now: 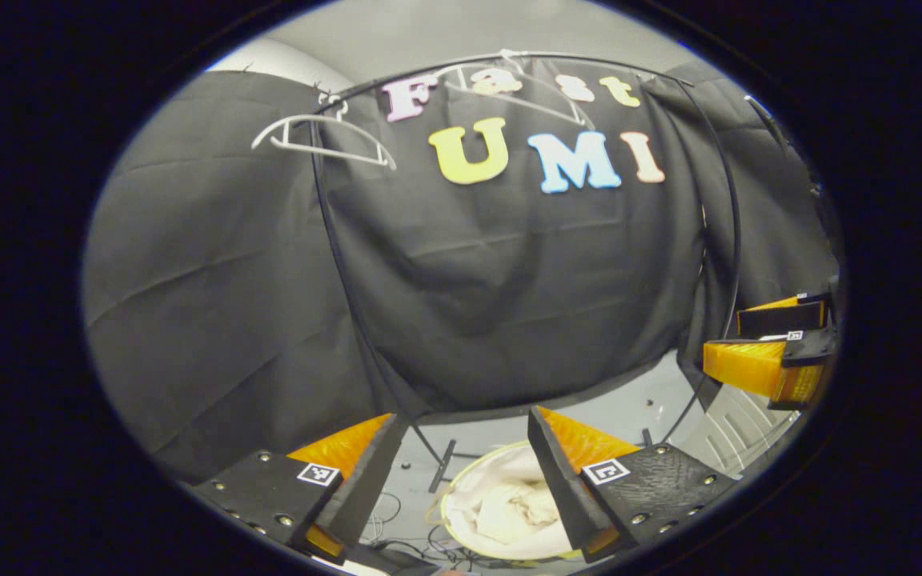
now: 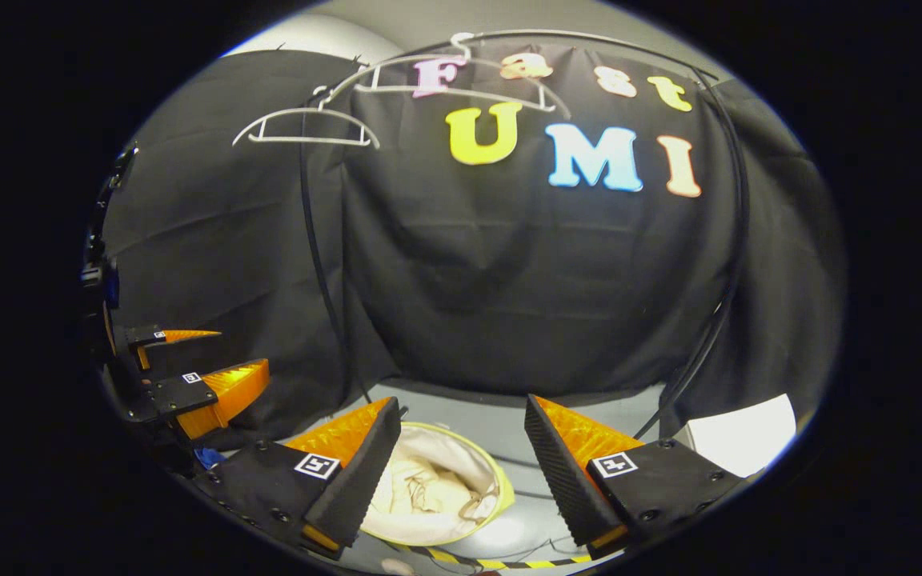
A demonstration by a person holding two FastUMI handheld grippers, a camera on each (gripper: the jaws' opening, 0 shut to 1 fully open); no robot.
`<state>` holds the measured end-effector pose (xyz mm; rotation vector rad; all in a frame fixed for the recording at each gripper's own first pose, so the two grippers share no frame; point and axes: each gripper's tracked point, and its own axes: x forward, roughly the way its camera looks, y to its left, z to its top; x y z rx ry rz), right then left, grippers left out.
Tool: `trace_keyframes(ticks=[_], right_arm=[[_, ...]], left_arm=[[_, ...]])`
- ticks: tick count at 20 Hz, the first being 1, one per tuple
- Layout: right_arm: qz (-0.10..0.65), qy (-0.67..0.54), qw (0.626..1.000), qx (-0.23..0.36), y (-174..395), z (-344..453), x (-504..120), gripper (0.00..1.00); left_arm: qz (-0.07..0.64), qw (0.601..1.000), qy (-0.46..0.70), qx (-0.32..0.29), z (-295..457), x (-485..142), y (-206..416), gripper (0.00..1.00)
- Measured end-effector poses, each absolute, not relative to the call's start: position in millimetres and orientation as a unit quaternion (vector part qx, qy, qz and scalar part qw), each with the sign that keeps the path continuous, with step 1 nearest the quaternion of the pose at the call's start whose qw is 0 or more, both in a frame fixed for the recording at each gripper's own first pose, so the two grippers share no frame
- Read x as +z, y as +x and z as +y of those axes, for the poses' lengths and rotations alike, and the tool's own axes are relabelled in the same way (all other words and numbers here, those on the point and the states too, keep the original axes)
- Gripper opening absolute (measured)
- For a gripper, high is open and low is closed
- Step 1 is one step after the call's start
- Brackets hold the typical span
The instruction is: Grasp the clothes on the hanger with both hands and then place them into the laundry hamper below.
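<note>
Both tongs released, gripping nothing: left tongs (image 1: pixel 465 456), right tongs (image 2: pixel 461 448). Clothes (image 2: pixel 421 492) in laundry hamper (image 2: pixel 501 500) below; hangers (image 2: pixel 305 128) bare above.

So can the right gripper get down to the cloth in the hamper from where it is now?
Probably yes. The right gripper is open and empty, and the hamper sits open-topped just below and ahead of it, with the pale cloth exposed and nothing over it.

Even, moderately dim overhead light; soft shadows fold across the black cloth wall (image 1: pixel 509 280). Strong fisheye bending curves the rack's black pole (image 2: pixel 313 240) near the edges; focus is sharp, no glare
</note>
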<state>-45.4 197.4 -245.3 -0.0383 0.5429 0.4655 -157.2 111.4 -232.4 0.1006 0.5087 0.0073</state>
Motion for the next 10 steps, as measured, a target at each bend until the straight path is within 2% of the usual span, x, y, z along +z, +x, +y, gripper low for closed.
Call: trace_keyframes(ticks=[3,4,5,6,7,8,10], right_arm=[[0.219,-0.008,0.952,0.215,-31.7,173.9,-194.6,0.99],[0.203,-0.006,0.957,0.207,-27.2,163.4,-179.9,0.94],[0.189,-0.002,0.961,0.201,-24.2,152.3,-165.1,0.99],[0.174,0.001,0.966,0.192,-19.9,140.8,-150.5,0.94],[0.163,0.002,0.969,0.186,-17.6,129.6,-138.4,0.94],[0.151,0.002,0.972,0.180,-16.1,118.0,-125.4,0.99],[0.129,0.000,0.977,0.172,-19.0,95.9,-102.6,0.94]], left_arm=[[0.207,0.978,0.039,0.000,94.5,-172.0,-141.8,0.94],[0.186,0.982,0.035,-0.005,83.6,-148.1,-134.9,0.94],[0.171,0.985,0.033,-0.009,72.9,-129.9,-131.1,0.94],[0.155,0.987,0.029,-0.015,60.8,-109.9,-125.7,0.94],[0.143,0.989,0.026,-0.022,48.3,-94.6,-122.5,0.94],[0.133,0.990,0.023,-0.027,37.8,-85.6,-123.7,0.94],[0.114,0.993,0.015,-0.031,22.5,-60.3,-122.6,0.94]])
